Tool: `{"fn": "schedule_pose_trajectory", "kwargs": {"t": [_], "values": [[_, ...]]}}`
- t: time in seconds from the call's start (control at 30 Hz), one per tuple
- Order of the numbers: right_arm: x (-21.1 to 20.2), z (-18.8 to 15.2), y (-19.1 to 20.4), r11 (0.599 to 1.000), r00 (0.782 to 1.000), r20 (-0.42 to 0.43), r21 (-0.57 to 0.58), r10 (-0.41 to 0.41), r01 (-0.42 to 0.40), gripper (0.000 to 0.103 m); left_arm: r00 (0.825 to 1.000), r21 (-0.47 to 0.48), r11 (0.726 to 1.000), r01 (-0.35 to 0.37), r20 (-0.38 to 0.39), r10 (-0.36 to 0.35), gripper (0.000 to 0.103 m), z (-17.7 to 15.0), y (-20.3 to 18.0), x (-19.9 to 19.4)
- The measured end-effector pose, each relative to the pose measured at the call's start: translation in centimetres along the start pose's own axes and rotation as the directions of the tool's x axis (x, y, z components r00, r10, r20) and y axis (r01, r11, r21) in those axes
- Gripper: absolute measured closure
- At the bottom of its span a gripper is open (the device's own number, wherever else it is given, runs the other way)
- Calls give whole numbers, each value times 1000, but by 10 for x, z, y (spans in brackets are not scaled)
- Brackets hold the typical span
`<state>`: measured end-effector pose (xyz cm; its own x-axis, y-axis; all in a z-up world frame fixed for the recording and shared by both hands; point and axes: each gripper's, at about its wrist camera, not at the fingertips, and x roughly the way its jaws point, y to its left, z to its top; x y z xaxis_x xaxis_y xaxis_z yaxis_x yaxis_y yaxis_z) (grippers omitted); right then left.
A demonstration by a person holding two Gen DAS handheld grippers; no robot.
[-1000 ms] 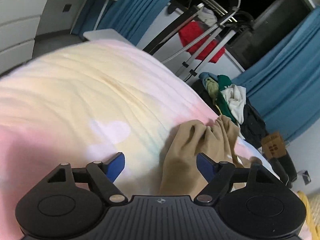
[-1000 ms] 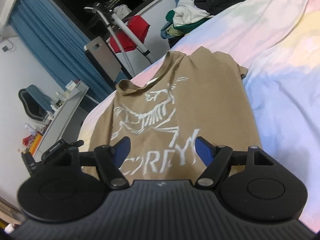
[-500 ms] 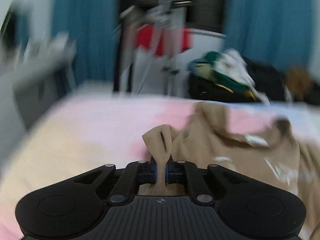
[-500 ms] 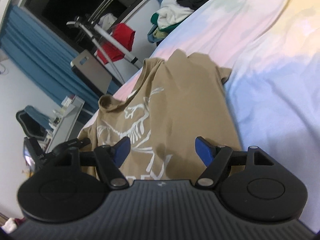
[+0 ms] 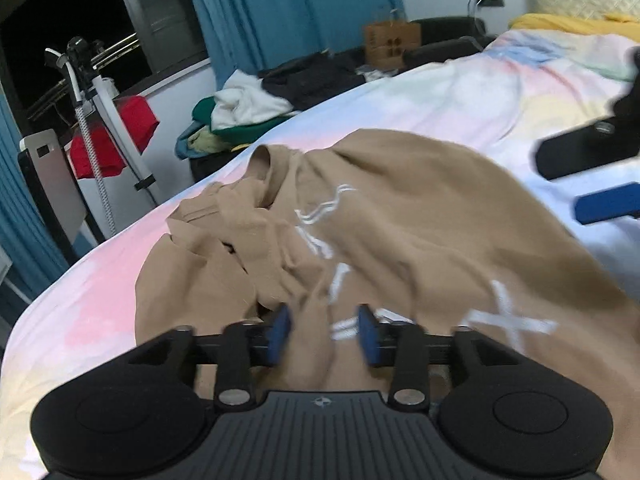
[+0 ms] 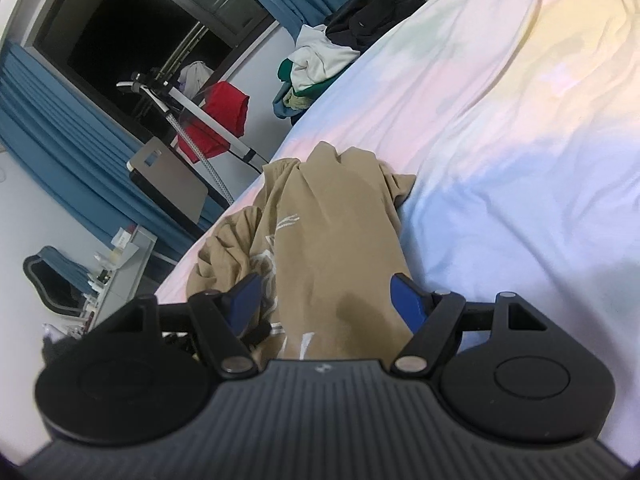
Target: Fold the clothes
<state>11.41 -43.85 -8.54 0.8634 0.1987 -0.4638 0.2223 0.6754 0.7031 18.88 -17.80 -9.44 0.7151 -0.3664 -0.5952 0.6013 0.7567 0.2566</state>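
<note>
Tan shirt (image 5: 400, 220) bunched, newly released; left tool (image 5: 324, 334), right tool (image 6: 326, 300) both apart.

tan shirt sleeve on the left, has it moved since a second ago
Yes. The tan shirt has its left side pulled over the printed front, toward the right gripper; more pastel bedsheet shows beside it. The left gripper has part-opened.

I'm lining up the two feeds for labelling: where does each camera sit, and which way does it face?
Left wrist: on the left gripper, looking along its fingers over the tan T-shirt toward the curtains; the right gripper shows at the right edge.
Right wrist: on the right gripper, looking up the same T-shirt toward the window; only its own fingers show.
Shared: the T-shirt, the pastel bedsheet, the red garment and the clothes pile.
</note>
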Motion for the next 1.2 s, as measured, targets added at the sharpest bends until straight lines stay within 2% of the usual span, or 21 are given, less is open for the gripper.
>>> {"fn": "schedule_pose_trajectory", "kwargs": {"t": [0.03,0.1,0.2,0.27,0.37,0.43,0.5,0.57,0.6,0.7,0.8,0.83,0.87,0.97,1.1,1.2], "values": [[0,1,0,1000,1000,3,4,0,0,29,1000,0,1000,21,1,-21,48,-3,-4,-2],[0,2,-1,1000,1000,8,14,0,0,29,998,-98,993,57,42,-53,41,-1,16,-13],[4,4,-5,999,1000,7,38,1,-2,29,996,-272,961,49,83,-28,30,0,56,-26],[7,5,-7,999,1000,4,48,-2,1,29,998,-375,927,8,67,18,29,0,82,-23],[11,5,-8,999,1000,0,51,-7,7,29,997,-439,898,-30,52,59,36,3,105,-9],[13,4,-8,999,1000,-4,48,-13,13,29,997,-441,897,-29,50,57,55,9,106,1],[13,3,-9,999,1000,-6,48,-13,14,29,998,-429,903,-27,41,49,63,17,102,11],[14,3,-9,999,1000,-7,48,-15,15,29,997,-393,919,-35,47,58,64,24,93,20],[14,3,-9,999,1000,-7,49,-15,16,29,996,-375,925,-61,39,82,64,27,89,25],[17,2,-10,999,1000,-15,46,-12,13,29,989,-387,912,-138,-14,144,62,35,87,52],[21,-1,-9,999,1000,-24,30,-14,15,29,989,-436,889,-142,-20,148,64,37,92,63],[22,-1,-9,1000,1000,-27,27,-15,16,29,988,-442,885,-143,-14,153,83,38,93,64],[23,-2,-8,1000,999,-29,22,-16,16,29,987,-443,884,-151,-12,162,96,40,95,62],[24,-4,-7,1000,999,-31,8,-26,27,29,984,-495,858,-138,28,174,99,42,112,43],[24,-5,-4,999,999,-27,-10,-37,37,29,975,-581,802,-138,63,214,100,41,159,3],[23,-6,0,999,999,-23,-26,-45,45,29,953,-619,760,-200,58,297,100,38,207,-27]]}}
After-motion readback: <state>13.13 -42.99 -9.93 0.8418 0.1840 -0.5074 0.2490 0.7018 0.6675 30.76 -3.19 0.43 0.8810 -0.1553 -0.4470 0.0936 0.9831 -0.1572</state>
